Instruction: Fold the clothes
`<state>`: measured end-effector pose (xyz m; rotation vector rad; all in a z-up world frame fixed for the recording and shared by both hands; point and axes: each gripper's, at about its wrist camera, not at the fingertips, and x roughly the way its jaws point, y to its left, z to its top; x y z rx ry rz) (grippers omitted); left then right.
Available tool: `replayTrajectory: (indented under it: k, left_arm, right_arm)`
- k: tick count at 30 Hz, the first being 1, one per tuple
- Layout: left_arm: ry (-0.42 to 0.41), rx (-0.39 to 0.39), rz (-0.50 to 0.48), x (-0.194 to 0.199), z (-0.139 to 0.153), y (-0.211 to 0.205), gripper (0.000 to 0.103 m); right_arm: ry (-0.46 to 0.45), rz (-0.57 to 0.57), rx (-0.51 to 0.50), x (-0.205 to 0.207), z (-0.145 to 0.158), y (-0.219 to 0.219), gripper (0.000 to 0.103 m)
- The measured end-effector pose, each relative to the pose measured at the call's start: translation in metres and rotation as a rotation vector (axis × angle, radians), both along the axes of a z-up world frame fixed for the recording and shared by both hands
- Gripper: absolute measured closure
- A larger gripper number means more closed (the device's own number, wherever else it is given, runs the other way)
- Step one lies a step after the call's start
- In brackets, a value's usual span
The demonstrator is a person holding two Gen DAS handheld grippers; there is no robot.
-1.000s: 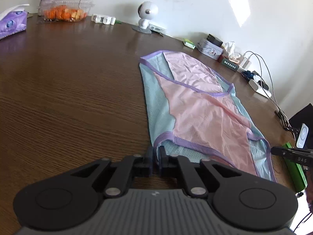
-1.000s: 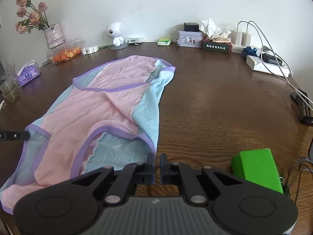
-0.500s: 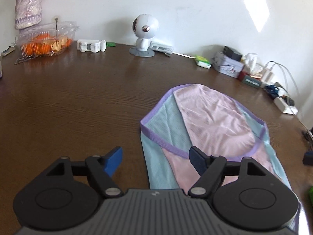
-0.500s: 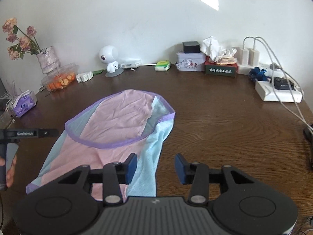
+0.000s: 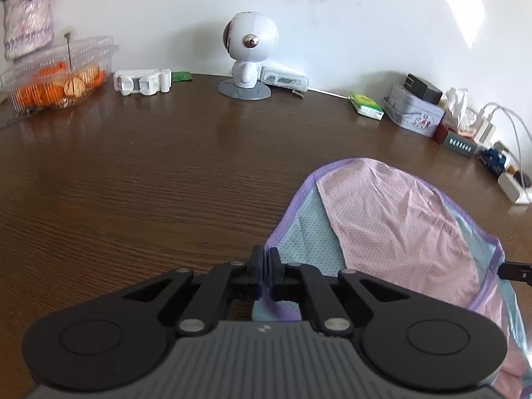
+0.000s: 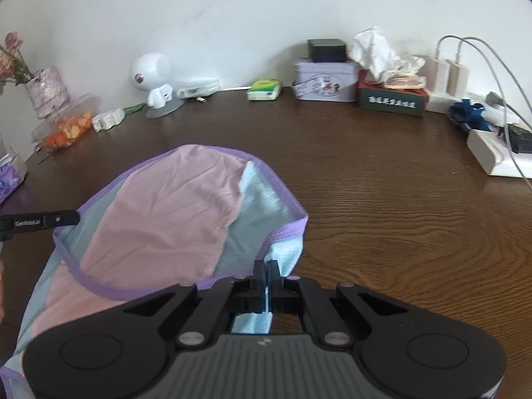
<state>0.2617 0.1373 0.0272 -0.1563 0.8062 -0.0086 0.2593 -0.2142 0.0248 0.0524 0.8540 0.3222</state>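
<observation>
On the table (image 5: 133,183) our left gripper (image 5: 265,259) and right gripper (image 6: 266,272) each pinch the garment's (image 6: 159,232) trim; thin mesh could slip free when lifted.

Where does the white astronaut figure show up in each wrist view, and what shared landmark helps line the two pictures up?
Left wrist view: the astronaut figure stands upper centre, on its grey base against the wall.
Right wrist view: the astronaut figure stands upper left, by the wall, right of the clear box of oranges.
Shared landmark: the green packet lies to the figure's right in both views.
</observation>
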Motion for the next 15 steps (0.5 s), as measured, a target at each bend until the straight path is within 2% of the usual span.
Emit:
replayTrajectory:
  k: [1,3,4,5,6,9,10,11,13,15]
  left_arm:
    - [-0.004,-0.005,0.008,0.002,0.000,0.001,0.100]
    - [-0.013,-0.007,0.019,0.004,-0.001,0.003,0.100]
    - [-0.017,-0.001,0.017,0.004,-0.002,0.002,0.098]
    - [-0.022,0.005,0.013,0.005,-0.002,0.001,0.097]
    - [-0.027,0.008,0.005,0.004,-0.003,0.000,0.095]
    - [-0.050,0.023,-0.015,-0.001,-0.005,-0.003,0.091]
    - [-0.056,0.042,-0.022,-0.002,-0.005,-0.005,0.091]
    - [-0.062,0.061,-0.027,-0.003,-0.005,-0.007,0.091]
    - [-0.068,0.071,-0.026,-0.002,-0.006,-0.009,0.091]
    - [-0.075,0.071,-0.024,-0.002,-0.007,-0.008,0.091]
  right_arm:
    - [0.002,-0.025,0.001,0.001,0.000,-0.006,0.102]
    - [-0.002,-0.063,-0.017,-0.002,0.003,-0.012,0.094]
    - [-0.017,-0.062,-0.016,-0.009,0.006,-0.011,0.084]
    - [-0.030,-0.041,-0.007,-0.017,0.009,-0.009,0.069]
    - [-0.036,-0.004,0.007,-0.026,0.011,-0.005,0.064]
    - [-0.023,0.080,0.019,-0.045,0.008,0.010,0.069]
    - [-0.017,0.087,-0.001,-0.048,0.005,0.016,0.081]
    - [-0.023,0.081,-0.035,-0.049,0.002,0.020,0.101]
    - [-0.048,0.042,-0.079,-0.052,-0.001,0.019,0.103]
    - [-0.045,-0.015,-0.058,-0.052,-0.001,0.006,0.103]
